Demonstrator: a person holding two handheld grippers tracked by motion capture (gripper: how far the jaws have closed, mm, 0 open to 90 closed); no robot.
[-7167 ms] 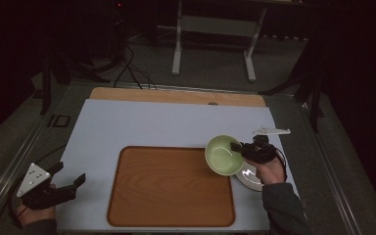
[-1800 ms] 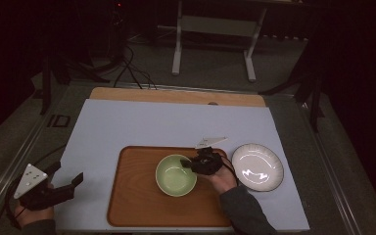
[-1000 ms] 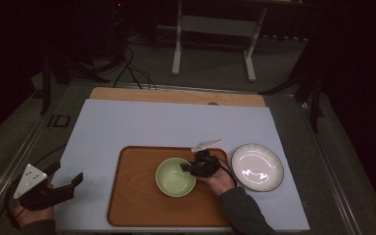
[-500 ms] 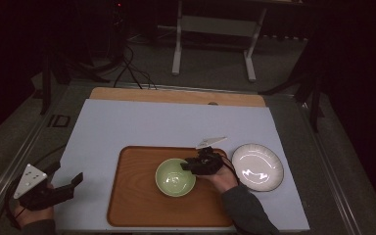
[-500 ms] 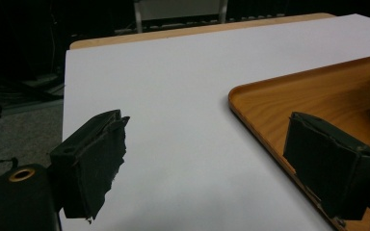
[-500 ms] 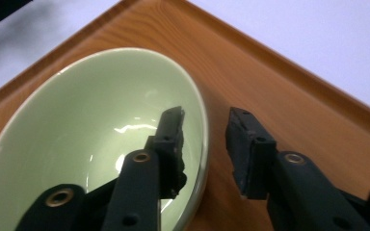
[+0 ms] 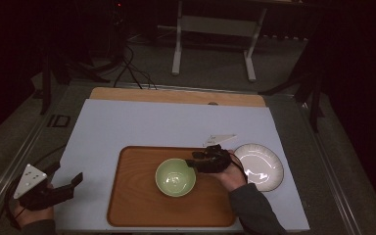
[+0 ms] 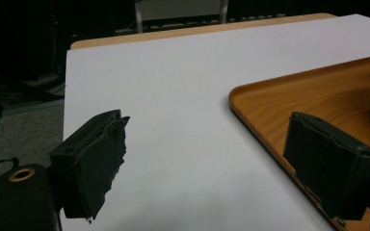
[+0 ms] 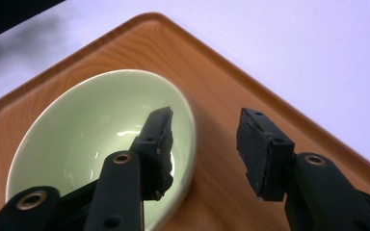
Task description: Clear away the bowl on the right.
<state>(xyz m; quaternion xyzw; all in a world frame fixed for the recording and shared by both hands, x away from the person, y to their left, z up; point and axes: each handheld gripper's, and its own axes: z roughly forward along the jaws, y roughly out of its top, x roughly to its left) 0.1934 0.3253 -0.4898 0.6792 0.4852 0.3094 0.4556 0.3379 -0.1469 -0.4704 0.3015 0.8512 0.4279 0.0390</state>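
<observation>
A pale green bowl (image 7: 175, 177) stands upright in the middle of a wooden tray (image 7: 137, 205). My right gripper (image 7: 194, 163) hovers at the bowl's right rim, open; its jaws have just been opening. In the right gripper view one jaw hangs over the inside of the bowl (image 9: 77, 144) and the other over the tray (image 9: 231, 86), the rim below the gap of the right gripper (image 9: 204, 144) and untouched. My left gripper (image 7: 73, 182) rests low at the table's near left corner, open and holding nothing. Between the fingertips of the left gripper (image 8: 207, 144) lies bare mat.
An empty white plate (image 7: 258, 166) lies on the white mat (image 7: 142, 122) just right of the tray. The tray's left rim (image 8: 279, 106) runs close to my left gripper. Beyond the table's wooden far edge (image 7: 176, 95) are cables and a stand's legs on a dark floor.
The right gripper's jaws went from shut on the bowl's rim to open, and the hand lifted slightly. The bowl stays put on the tray. The left gripper has not moved.
</observation>
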